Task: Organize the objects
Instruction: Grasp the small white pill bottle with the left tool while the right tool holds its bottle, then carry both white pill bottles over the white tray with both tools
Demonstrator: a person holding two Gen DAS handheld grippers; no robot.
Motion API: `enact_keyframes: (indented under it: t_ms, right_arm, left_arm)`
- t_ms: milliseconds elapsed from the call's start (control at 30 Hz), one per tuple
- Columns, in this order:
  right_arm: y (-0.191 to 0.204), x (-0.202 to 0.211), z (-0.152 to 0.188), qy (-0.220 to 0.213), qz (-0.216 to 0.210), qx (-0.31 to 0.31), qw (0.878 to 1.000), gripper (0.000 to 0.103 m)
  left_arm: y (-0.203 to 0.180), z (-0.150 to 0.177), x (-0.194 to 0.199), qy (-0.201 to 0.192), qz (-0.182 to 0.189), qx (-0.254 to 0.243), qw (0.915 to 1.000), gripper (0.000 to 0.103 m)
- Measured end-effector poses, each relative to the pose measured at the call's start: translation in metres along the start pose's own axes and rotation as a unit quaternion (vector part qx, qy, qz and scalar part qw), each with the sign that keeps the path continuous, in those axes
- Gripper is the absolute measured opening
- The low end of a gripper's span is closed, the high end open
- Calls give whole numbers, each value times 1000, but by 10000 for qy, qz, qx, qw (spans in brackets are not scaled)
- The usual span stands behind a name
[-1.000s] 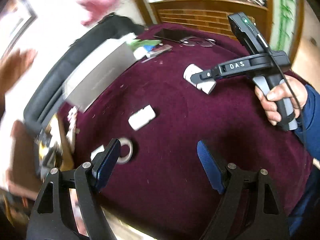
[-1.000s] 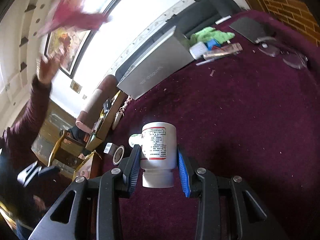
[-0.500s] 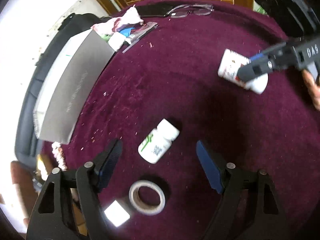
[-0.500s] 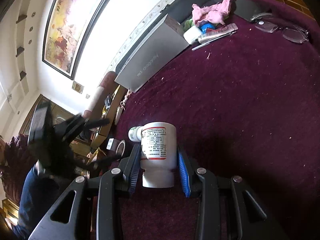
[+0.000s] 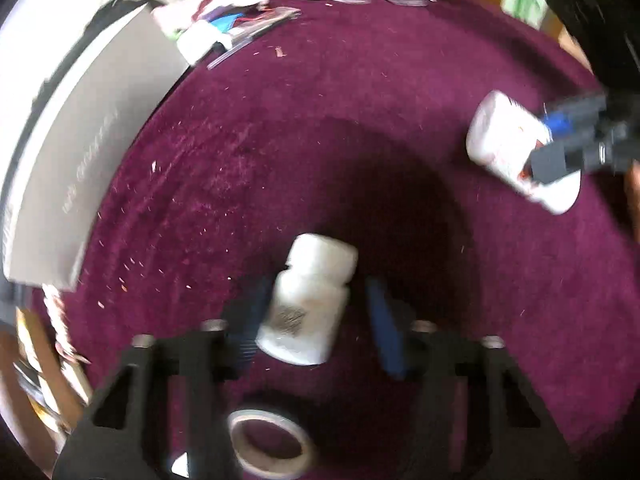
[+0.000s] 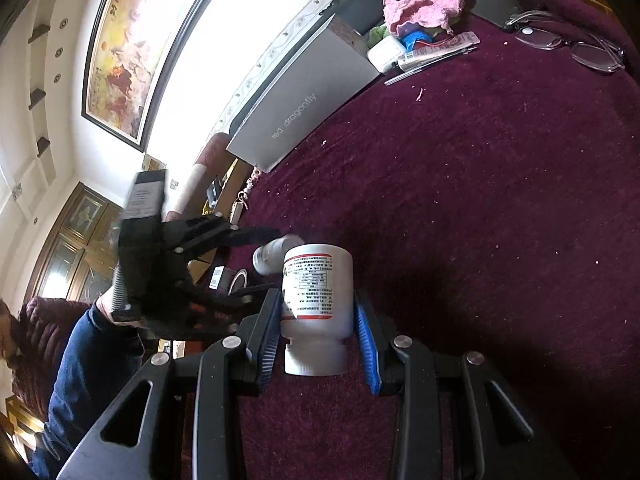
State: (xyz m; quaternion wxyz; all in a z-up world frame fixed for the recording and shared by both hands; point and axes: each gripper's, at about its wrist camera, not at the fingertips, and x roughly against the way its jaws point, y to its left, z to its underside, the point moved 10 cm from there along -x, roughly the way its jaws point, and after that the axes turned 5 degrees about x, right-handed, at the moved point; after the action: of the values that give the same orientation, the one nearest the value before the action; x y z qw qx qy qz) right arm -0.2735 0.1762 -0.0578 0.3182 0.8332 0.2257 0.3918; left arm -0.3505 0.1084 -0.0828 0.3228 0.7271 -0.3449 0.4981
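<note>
Closing in, the left tool (image 5: 316, 316) has its jaws either side of a small white pill bottle (image 5: 308, 304) lying on the maroon worktop (image 5: 360, 120); contact is blurred. Right tool (image 6: 316, 332) clamps the red-labelled white bottle (image 6: 318, 292). Open cloth beyond, grey box (image 6: 304, 96) at the far edge.

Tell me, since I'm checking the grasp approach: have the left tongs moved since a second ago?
Yes. The left tongs came down over the small bottle, which lay far ahead before, and have been closing around it; the tape roll is now behind their tips.

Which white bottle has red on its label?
The bigger white bottle in the right gripper. The smaller bottle between the left gripper's fingers shows none.
</note>
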Motion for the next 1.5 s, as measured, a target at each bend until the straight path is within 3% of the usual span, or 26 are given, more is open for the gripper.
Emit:
enact_keyframes:
  t_ms: [67,233,333,400,600,700,767,900,1100,1200,1500]
  right_arm:
    - [0,0,0,-8,12,-4,10000,35]
    - [1,-2,-1,5,22,44,10000,35]
    - [2,-2,0,-5,97,126,9999,35]
    - [3,-2,0,2,127,162,9998,35]
    - [7,-5,3,41,183,300,9994,35]
    - [12,-5,4,47,220,415,9989,35]
    - [14,-5,5,50,244,480,9985,35]
    - [19,-7,8,63,236,576,9980,35]
    - [33,-12,15,126,192,828,9963,35]
    - [39,-13,19,133,229,968,9950,35]
    - [48,-22,29,249,331,1275,9910,35]
  left_arm:
    - [1,1,-1,67,63,295,9995,34]
    - [-2,2,1,9,-393,1016,9941,33]
    - [-5,8,4,-82,-662,1709,9830,33]
    - [-13,15,6,-137,-486,2228,9736,33]
    - [-55,43,19,-295,-399,2818,9582,33]
    - [-80,57,25,-344,-207,3077,9506,32]
    - [-93,67,31,-414,-441,3018,9514,33]
    - [-118,92,45,-649,-430,3304,9406,32]
    - [-145,112,60,-1000,-89,3643,9258,32]
    - [-154,119,67,-1125,3,3677,9231,32]
    - [-156,156,97,-1537,85,3985,9042,32]
